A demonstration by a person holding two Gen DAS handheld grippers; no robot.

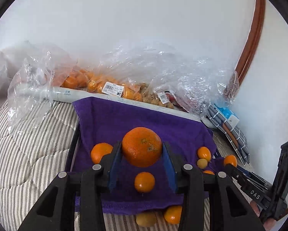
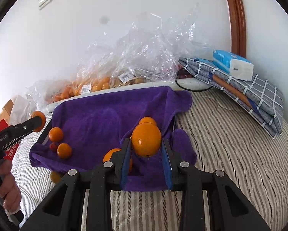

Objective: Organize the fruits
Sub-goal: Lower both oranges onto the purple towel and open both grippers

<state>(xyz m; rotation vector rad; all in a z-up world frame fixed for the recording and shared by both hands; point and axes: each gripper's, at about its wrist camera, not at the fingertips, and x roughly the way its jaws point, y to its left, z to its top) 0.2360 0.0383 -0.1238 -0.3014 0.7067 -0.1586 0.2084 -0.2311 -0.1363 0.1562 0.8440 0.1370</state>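
**Two fruits lifted, one per claw**

Left claw (image 1: 142, 148): gripping a large orange (image 1: 142, 146) between its blue pads (image 1: 115, 165), holding it clear above the purple towel (image 1: 124, 115). Right claw (image 2: 146, 142): clamping a smaller orange fruit (image 2: 146, 139) the same way, over the towel's right end.

Risks, as judged: both fruits are sitting near the pad tips, round and smooth, so a tilt or jolt could be rolling either one out. A dropped fruit would likely be landing among the loose ones and scattering them off the towel edge onto the striped bedding (image 2: 220, 134).

Surroundings: loose mandarins (image 1: 144, 182) lying on the towel below the left claw; two more (image 2: 60, 142) resting near its left edge; a couple already sitting off the towel's front hem (image 1: 172, 214). Clear bags of fruit (image 1: 105, 84) are crowding the wall side. Folded cloths (image 2: 249, 96) with a tissue pack (image 2: 232, 65) are occupying the right corner. The claws are working close together, so they could be knocking each other.
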